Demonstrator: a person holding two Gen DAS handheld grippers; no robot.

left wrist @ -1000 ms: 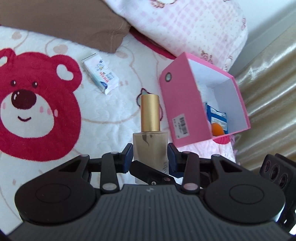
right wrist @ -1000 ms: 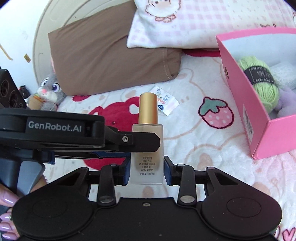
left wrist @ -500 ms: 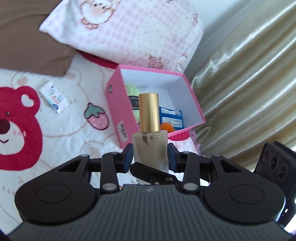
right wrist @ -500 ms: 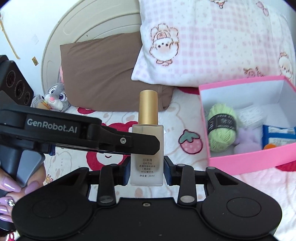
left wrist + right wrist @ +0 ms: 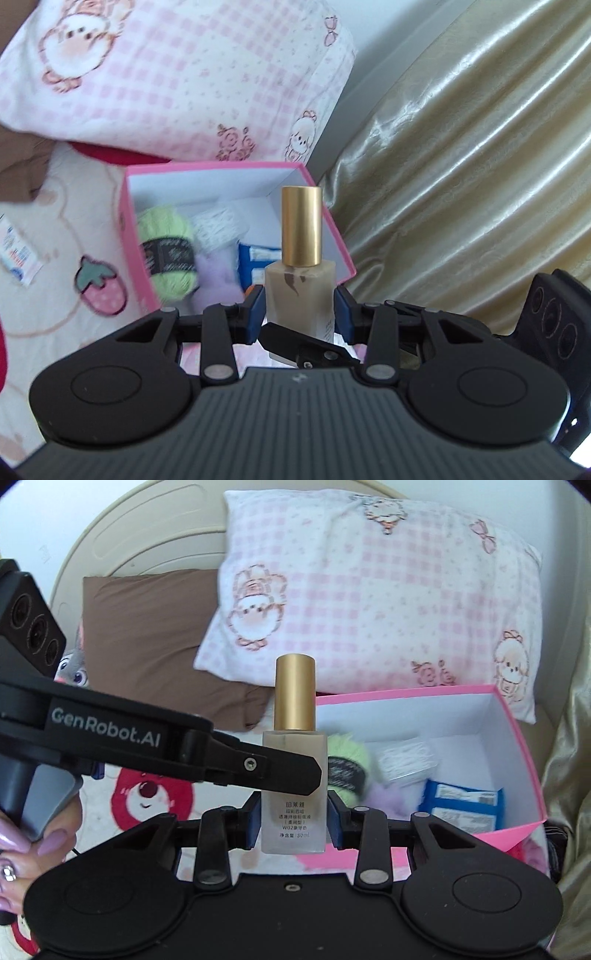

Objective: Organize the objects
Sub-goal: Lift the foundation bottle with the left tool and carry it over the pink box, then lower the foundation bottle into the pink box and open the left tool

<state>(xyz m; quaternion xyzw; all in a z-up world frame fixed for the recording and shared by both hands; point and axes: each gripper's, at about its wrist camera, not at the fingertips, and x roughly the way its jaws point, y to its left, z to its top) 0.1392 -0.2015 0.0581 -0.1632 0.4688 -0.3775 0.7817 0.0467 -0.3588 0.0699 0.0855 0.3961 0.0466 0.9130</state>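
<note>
A beige foundation bottle (image 5: 300, 291) with a gold cap stands upright, gripped from two sides. My left gripper (image 5: 299, 314) is shut on it, and my right gripper (image 5: 294, 818) is shut on the same bottle (image 5: 294, 775). The bottle hangs in the air above the bed, just in front of an open pink box (image 5: 135, 236). The box (image 5: 524, 746) holds a green yarn ball (image 5: 166, 251), a purple ball, blue packets (image 5: 461, 805) and a clear pack. The left gripper's finger crosses the right wrist view.
A pink checked pillow (image 5: 369, 590) and a brown pillow (image 5: 147, 635) lie behind the box. A gold curtain (image 5: 461, 184) hangs right of it. A small white sachet (image 5: 18, 254) lies on the bear-print blanket (image 5: 155, 794).
Both grippers have carried the bottle to the right and towards the pink box. The box now sits close behind the bottle with its inside in view.
</note>
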